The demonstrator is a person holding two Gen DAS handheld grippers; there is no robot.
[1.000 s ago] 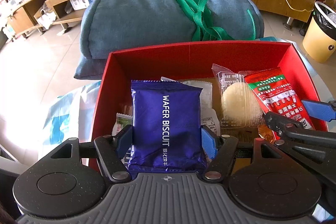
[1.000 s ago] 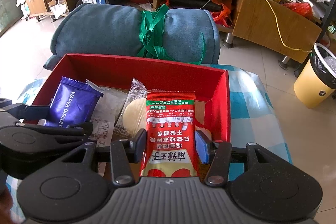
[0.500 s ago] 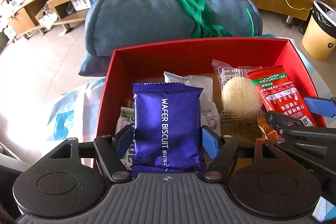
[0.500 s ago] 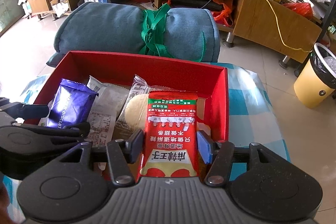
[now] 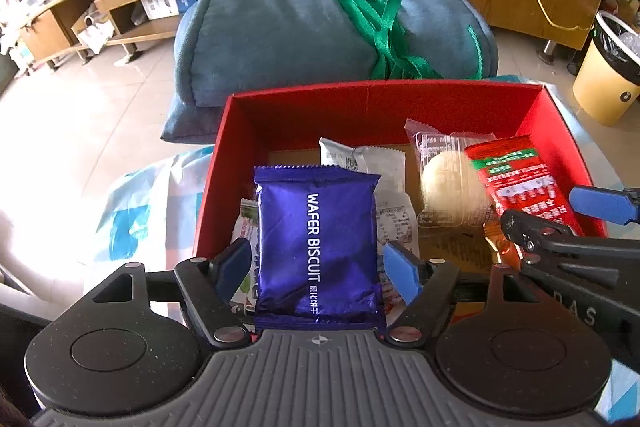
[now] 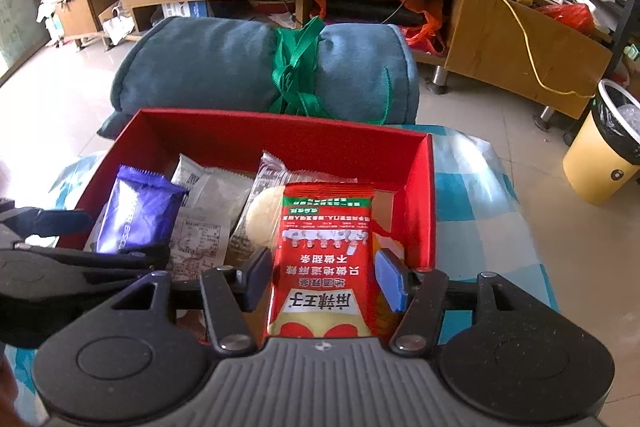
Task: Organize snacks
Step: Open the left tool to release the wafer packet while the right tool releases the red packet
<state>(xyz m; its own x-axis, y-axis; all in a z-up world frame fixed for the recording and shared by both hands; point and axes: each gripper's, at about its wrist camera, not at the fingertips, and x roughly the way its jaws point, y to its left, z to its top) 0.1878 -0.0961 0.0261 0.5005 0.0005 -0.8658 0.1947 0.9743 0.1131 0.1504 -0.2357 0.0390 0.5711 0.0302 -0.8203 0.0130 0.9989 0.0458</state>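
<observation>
A red box [image 5: 304, 107] [image 6: 420, 211] holds several snack packs. My left gripper [image 5: 318, 269] stands over its near left part with a purple wafer biscuit pack [image 5: 316, 243] [image 6: 136, 215] between its fingers; the pads stand slightly off the pack's sides. My right gripper [image 6: 320, 277] is over the box's near right part with a red spicy snack pack [image 6: 324, 259] [image 5: 520, 183] between its fingers, small gaps at both pads. A clear-wrapped round pastry [image 5: 448, 183] [image 6: 260, 211] and a white pack [image 5: 364, 163] [image 6: 212, 187] lie in the box.
A rolled blue blanket tied with green strap [image 5: 320, 39] [image 6: 260, 67] lies behind the box. The box sits on a blue-checked cloth [image 6: 480, 195]. A yellow bin [image 6: 600, 155] stands on the floor to the right, wooden shelving at the back.
Both grippers have drawn back and up a little from the box, and both sets of jaws have widened so the pads stand off the packs.
</observation>
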